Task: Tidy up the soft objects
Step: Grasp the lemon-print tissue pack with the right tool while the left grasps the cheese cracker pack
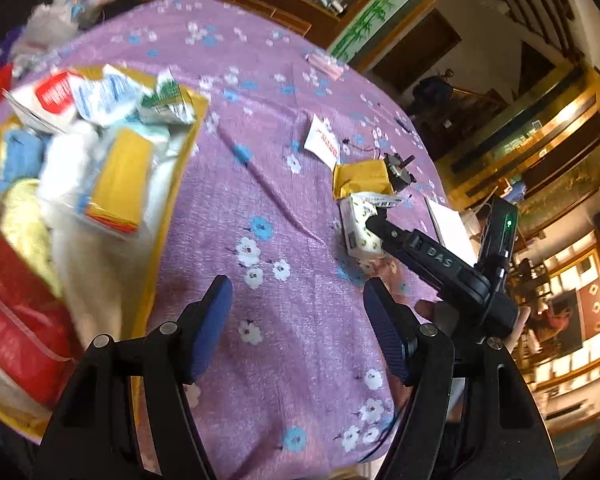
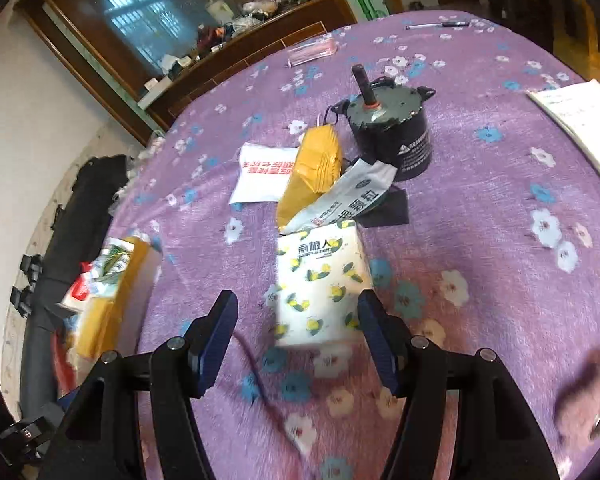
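Note:
A white tissue pack (image 2: 320,288) printed with yellow flowers lies on the purple floral cloth, partly between the fingers of my right gripper (image 2: 298,308). That gripper is open, with a clear gap on the left side of the pack. Behind the pack lie a yellow pack (image 2: 316,164), a white sachet with red print (image 2: 264,176) and a grey-white sachet (image 2: 348,196). My left gripper (image 1: 298,300) is open over bare cloth, holding nothing. To its left stands a yellow box (image 1: 198,104) piled with tissue packs and cloths. The tissue pack (image 1: 358,228) and right gripper (image 1: 374,224) show at right.
A black motor (image 2: 396,132) with an upright shaft stands behind the sachets, and a small black block (image 2: 388,208) lies beside it. White paper (image 2: 580,116) lies at far right, with a pink packet (image 2: 312,52) and a pen (image 2: 436,25) at the back. A red bag (image 1: 16,308) is at left.

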